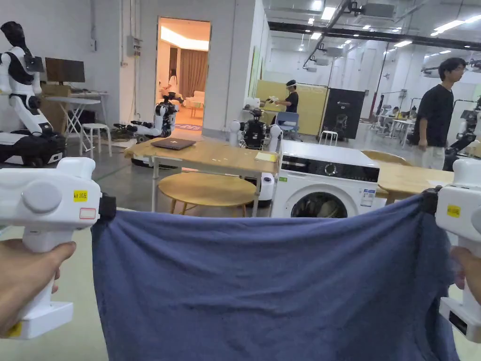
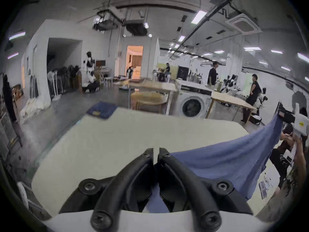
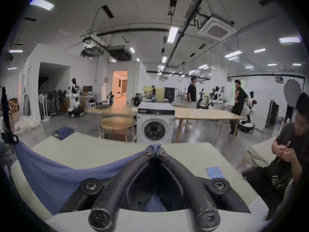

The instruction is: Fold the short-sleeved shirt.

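At the far left of the head view, a white humanoid robot (image 1: 21, 89) is seen standing against the wall, with a desk and a white stool (image 1: 96, 134) beside it. Nearer the camera, the left gripper (image 1: 107, 207) is held up in the left hand (image 1: 23, 277), and its jaws are clamped together on the upper left corner of the blue shirt (image 1: 263, 286). In the left gripper view the two black jaws are seen pressed tip to tip, with blue cloth pinched between them lower down and fanning out to the right above the pale counter (image 2: 117, 135).

The shirt is held in the air, stretched between the two grippers; its top edge sags slightly in the middle, and the cloth hangs down out of the bottom of the head view. Behind it, a wooden table (image 1: 211, 157) carrying a closed laptop (image 1: 174, 143) is seen, with a round wooden table (image 1: 206, 188) under it and a white washing machine (image 1: 324, 188) just to the right. A folded dark blue cloth (image 2: 102, 110) lies at the far left corner of the counter.

At the right, a person in a black top (image 1: 437, 117) is standing beyond a second wooden table. The right gripper (image 1: 430, 202) is held in the right hand (image 1: 467, 272), and its jaws are closed on the shirt's upper right corner; in the right gripper view a tuft of blue cloth protrudes past the closed tips.
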Demonstrator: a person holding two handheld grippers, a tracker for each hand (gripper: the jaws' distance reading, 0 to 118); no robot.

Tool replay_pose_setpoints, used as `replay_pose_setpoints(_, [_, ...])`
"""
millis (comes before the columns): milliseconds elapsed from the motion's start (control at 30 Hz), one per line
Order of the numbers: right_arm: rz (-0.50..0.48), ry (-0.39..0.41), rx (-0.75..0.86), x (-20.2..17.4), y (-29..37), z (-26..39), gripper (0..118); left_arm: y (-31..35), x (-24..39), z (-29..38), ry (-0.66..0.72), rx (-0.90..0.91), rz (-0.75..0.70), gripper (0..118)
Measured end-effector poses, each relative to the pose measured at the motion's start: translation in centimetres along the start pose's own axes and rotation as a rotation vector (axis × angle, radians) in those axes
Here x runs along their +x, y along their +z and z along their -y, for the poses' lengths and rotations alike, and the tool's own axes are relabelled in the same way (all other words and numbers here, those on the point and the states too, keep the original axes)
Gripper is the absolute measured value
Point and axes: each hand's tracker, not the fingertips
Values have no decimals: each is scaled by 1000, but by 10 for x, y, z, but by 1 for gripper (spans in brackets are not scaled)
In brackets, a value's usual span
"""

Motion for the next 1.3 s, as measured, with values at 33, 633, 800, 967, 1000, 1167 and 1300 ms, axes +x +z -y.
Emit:
replay_pose_setpoints(33, [25,12,15,3,2,-10,0,0,5,-15,-10,18,-2,0])
replay_pose_setpoints(633, [154,7,159,22,-53,-142,0,-58,32,-202,-112,196,-77,0])
replay_pose_setpoints(800, [151,18,181,10,-71,-146,0,-66,31,-212,-118,232,-109,0])
replay_pose_setpoints(967, [141,13,164,8,-80,-114,0,-78,25,-185,-125,225,-118,0])
replay_pose_setpoints(1000, [147,20,152,7,-80,-104,0,-80,22,-175,-137,210,-113,0])
replay_pose_setpoints(1167, [130,46,83,6,-67,-44,0,-83,14,-111,-137,160,-88,0])
replay_pose_setpoints(1300, [120,67,45,6,-36,5,0,-70,5,-57,-110,124,-66,0])
